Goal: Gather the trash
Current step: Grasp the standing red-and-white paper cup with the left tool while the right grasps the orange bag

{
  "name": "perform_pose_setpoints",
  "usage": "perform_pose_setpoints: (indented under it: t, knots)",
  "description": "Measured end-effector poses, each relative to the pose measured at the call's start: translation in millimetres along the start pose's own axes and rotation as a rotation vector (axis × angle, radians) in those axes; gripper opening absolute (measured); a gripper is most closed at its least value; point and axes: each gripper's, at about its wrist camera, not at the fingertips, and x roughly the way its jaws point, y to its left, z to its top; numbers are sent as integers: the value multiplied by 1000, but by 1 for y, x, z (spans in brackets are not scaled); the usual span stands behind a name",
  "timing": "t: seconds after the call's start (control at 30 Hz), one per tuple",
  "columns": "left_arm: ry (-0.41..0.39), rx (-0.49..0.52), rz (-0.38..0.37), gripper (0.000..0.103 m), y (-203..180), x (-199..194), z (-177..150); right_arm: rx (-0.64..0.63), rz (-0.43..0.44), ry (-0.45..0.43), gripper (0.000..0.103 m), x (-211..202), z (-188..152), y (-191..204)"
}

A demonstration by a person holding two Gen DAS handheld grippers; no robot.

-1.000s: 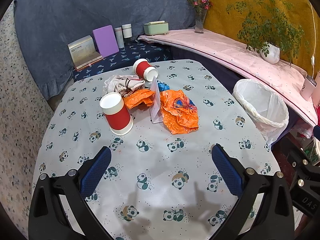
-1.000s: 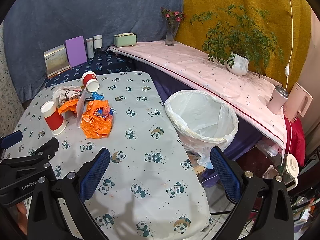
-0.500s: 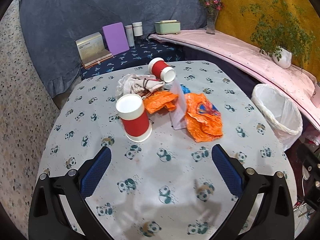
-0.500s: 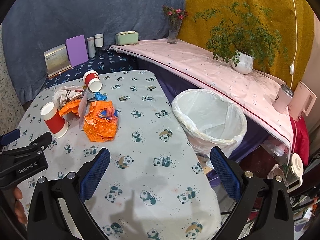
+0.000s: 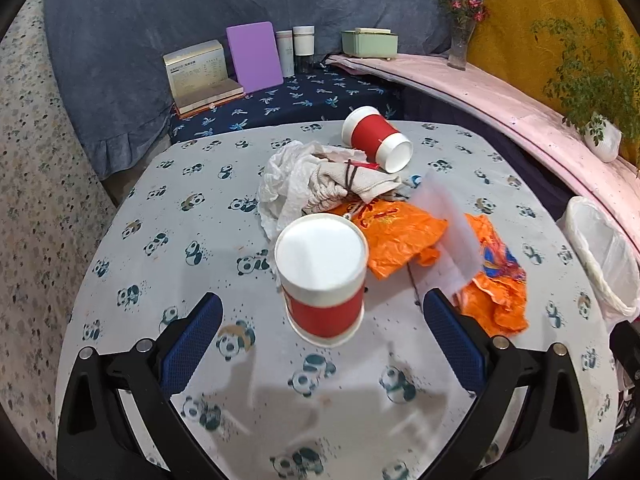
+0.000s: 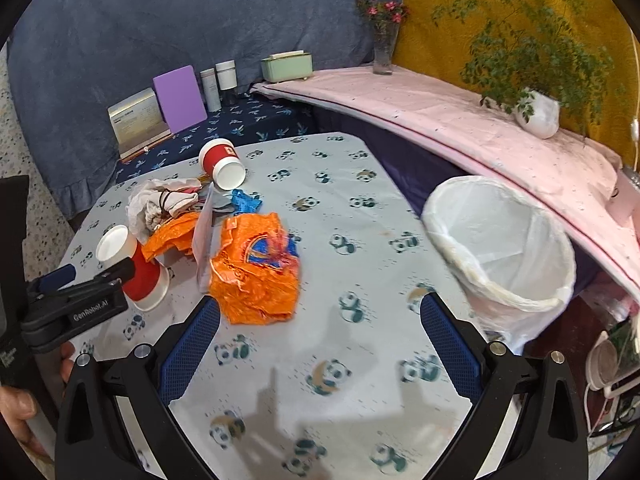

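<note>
A pile of trash lies on the panda-print table (image 5: 168, 216). An upside-down red paper cup (image 5: 322, 280) stands just ahead of my open left gripper (image 5: 322, 334), between its fingers' line. A second red cup (image 5: 376, 140) lies on its side at the back. Crumpled white paper and cloth (image 5: 316, 180), orange plastic bags (image 5: 400, 236) and a white sheet (image 5: 448, 220) lie between. My open right gripper (image 6: 318, 338) hovers near the orange bag (image 6: 256, 276). The white-lined trash bin (image 6: 500, 248) stands right of the table. The left gripper also shows in the right wrist view (image 6: 80, 284).
A pink-covered shelf (image 6: 440, 120) runs along the right with a potted plant (image 6: 536, 112) and a flower vase (image 6: 382, 48). A box, purple board, canisters and a green case (image 5: 370, 42) stand on a dark bench behind the table.
My left gripper has moved forward and left, up to the upside-down cup. My right gripper has moved forward toward the orange bag and the bin.
</note>
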Motion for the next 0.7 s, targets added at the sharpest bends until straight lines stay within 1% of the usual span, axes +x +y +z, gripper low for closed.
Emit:
perform_pose_setpoints:
  t: [0.07, 0.17, 0.23, 0.3, 0.33, 0.37, 0.4, 0.43, 0.6, 0.67, 0.7]
  knots:
    - [16, -5, 2, 96, 1, 12, 3, -1, 8, 12, 96, 14, 2, 5]
    - [42, -21, -18, 96, 5, 23, 5, -4, 18, 35, 96, 38, 6, 13]
    - [53, -30, -27, 94, 7, 27, 6, -6, 21, 51, 96, 54, 8, 17]
    - [69, -34, -46, 80, 8, 32, 5, -4, 25, 61, 96, 66, 11, 19]
    - [77, -35, -52, 70, 8, 34, 5, 0, 35, 61, 94, 72, 14, 20]
    - [91, -38, -66, 64, 8, 37, 5, 5, 44, 63, 93, 77, 15, 20]
    - [101, -38, -75, 56, 8, 38, 4, 11, 50, 69, 92, 82, 17, 21]
    - [106, -38, -73, 53, 8, 39, 4, 16, 54, 74, 91, 87, 19, 21]
    - [93, -35, -77, 52, 7, 36, 2, 50, 91, 116, 81, 112, 23, 21]
    - [91, -35, -78, 51, 7, 34, 1, 58, 95, 151, 77, 123, 20, 23]
    - [90, -33, -80, 51, 7, 32, 0, 55, 94, 173, 73, 129, 17, 24]
